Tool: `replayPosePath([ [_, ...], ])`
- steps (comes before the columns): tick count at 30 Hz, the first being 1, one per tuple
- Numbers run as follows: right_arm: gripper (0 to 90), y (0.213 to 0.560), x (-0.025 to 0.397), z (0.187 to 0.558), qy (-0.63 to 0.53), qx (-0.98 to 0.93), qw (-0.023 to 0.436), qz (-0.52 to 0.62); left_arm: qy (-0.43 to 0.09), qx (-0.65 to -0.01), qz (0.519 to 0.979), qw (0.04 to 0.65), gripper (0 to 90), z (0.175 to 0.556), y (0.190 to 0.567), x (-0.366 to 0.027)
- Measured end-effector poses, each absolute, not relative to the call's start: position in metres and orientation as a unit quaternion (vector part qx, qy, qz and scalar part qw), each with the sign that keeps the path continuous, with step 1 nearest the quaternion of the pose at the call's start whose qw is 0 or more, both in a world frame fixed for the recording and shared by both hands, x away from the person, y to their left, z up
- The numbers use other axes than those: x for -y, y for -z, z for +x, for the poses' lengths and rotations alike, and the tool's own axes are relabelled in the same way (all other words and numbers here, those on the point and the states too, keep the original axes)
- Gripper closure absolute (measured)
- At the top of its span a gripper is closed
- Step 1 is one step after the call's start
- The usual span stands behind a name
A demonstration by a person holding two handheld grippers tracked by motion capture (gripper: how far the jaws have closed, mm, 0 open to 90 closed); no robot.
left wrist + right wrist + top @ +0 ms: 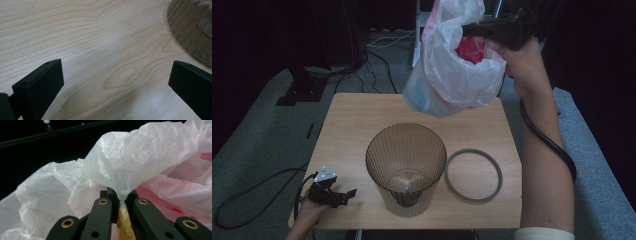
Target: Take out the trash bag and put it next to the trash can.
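My right hand-held gripper (472, 31) pinches the white plastic bag (452, 75), lifted above the surface's (357, 120) far edge.

My left hand-held gripper (343, 195) rests spread wide, holding nothing, beside the ribbed bin (406, 165); 1 grey ring (474, 175) lies right of it.

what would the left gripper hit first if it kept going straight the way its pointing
Probably the ribbed bin. The left gripper points right along the table, jaws open, with bare wood between; the bin's base sits off-centre ahead, so it might only graze it.
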State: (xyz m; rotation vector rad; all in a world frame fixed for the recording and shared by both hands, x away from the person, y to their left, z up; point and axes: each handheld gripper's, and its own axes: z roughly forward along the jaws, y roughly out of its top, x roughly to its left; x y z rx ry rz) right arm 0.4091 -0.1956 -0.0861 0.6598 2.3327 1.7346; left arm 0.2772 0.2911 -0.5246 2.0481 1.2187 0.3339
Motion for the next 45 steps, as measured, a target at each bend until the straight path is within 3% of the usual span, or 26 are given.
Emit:
replayPosePath([
  [16, 88.7, 0.21, 0.22, 0.472, -0.522, -0.78, 0.056, 0.34, -0.127, -0.47, 0.799, 0.353, 0.0, 0.278, 0.526, -0.29],
  [25, 88.6, 0.273, 0.213, 0.494, -0.495, -0.782, 0.045, 0.376, -0.124, -0.472, 0.798, 0.354, 0.0, 0.277, 0.527, -0.29],
  [45, 87.9, 0.375, 0.177, 0.507, -0.431, -0.808, 0.022, 0.402, -0.124, -0.471, 0.798, 0.356, 0.0, 0.277, 0.527, -0.291],
])
